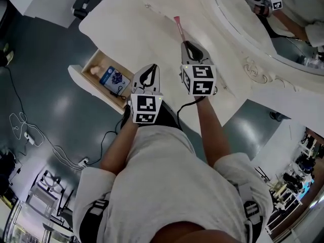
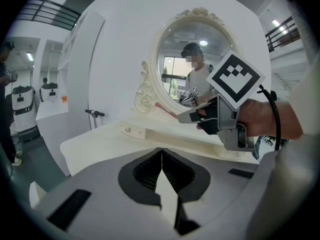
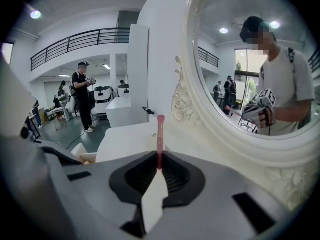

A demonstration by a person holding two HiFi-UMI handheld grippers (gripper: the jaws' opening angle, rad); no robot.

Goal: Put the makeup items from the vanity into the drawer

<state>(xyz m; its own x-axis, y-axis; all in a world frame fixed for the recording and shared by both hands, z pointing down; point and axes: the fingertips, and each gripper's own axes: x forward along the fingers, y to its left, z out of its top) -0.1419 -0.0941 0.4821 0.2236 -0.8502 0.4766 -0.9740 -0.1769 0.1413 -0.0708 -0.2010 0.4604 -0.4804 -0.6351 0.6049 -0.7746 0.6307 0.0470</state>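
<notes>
A slim pink makeup stick (image 1: 178,28) points out over the white vanity top (image 1: 131,24), and my right gripper (image 1: 186,43) is shut on its near end. In the right gripper view the stick (image 3: 160,139) stands upright between the closed jaws of that gripper (image 3: 159,166). My left gripper (image 1: 150,68) hovers at the vanity's front edge, shut with nothing in it; its jaws (image 2: 161,151) meet. To its left the drawer (image 1: 87,63) stands pulled out, with a blue packet (image 1: 114,78) and a small beige item (image 1: 94,71) inside. From the left gripper view the right gripper (image 2: 187,116) shows with the stick (image 2: 165,109).
An oval mirror (image 1: 263,34) in an ornate white frame rises behind the vanity. Cables (image 1: 30,135) trail over the grey floor to the left. A person (image 3: 82,94) stands far off in the room. A black object (image 1: 86,1) lies beyond the vanity's far left corner.
</notes>
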